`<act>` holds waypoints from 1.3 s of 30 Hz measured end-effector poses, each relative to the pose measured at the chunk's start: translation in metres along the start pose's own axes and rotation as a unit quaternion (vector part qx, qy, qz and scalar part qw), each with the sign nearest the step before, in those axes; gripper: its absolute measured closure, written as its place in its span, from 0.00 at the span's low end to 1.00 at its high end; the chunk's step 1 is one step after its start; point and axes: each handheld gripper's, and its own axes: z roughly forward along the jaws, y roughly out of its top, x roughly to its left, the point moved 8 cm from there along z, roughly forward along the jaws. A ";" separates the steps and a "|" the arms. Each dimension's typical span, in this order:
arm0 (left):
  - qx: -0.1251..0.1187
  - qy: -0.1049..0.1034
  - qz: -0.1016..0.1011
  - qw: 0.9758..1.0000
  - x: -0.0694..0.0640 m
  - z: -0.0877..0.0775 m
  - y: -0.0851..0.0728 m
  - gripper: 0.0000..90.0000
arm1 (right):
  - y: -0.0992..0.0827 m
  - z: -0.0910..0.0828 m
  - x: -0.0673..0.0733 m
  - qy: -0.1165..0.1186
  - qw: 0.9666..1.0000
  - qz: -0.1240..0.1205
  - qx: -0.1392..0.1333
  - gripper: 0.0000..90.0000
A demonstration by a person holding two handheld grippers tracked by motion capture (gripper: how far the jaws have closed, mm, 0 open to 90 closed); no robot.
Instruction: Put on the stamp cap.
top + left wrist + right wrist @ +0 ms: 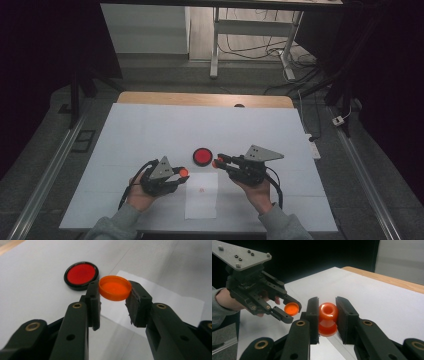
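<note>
My left gripper is shut on a flat orange cap, pinched by its rim between the two pads and held just above the table. My right gripper is shut on a small glossy orange piece with a round open mouth facing the left gripper. The two grippers point at each other a short gap apart, over the near middle of the table. In the right gripper view the left gripper and its cap show at the left. A red disc with a black rim lies flat just beyond them.
A white paper sheet with a small red mark lies near the front edge, below the grippers. The white table cover ends in a wooden strip at the far edge. Beyond it are a desk frame and cables on the floor.
</note>
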 end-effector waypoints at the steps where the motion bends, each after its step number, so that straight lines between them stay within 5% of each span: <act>1: 0.000 -0.001 0.003 1.000 0.000 0.001 0.003 0.72 | 0.001 0.000 0.000 0.000 1.000 -0.001 -0.001 0.80; 13: -0.011 -0.010 0.018 1.000 -0.002 0.013 0.028 0.72 | 0.006 -0.005 -0.001 -0.002 1.000 -0.002 -0.013 0.80; 39: -0.005 -0.045 0.021 0.999 -0.022 0.038 0.034 0.72 | 0.003 0.001 0.005 0.008 1.000 -0.004 -0.005 0.80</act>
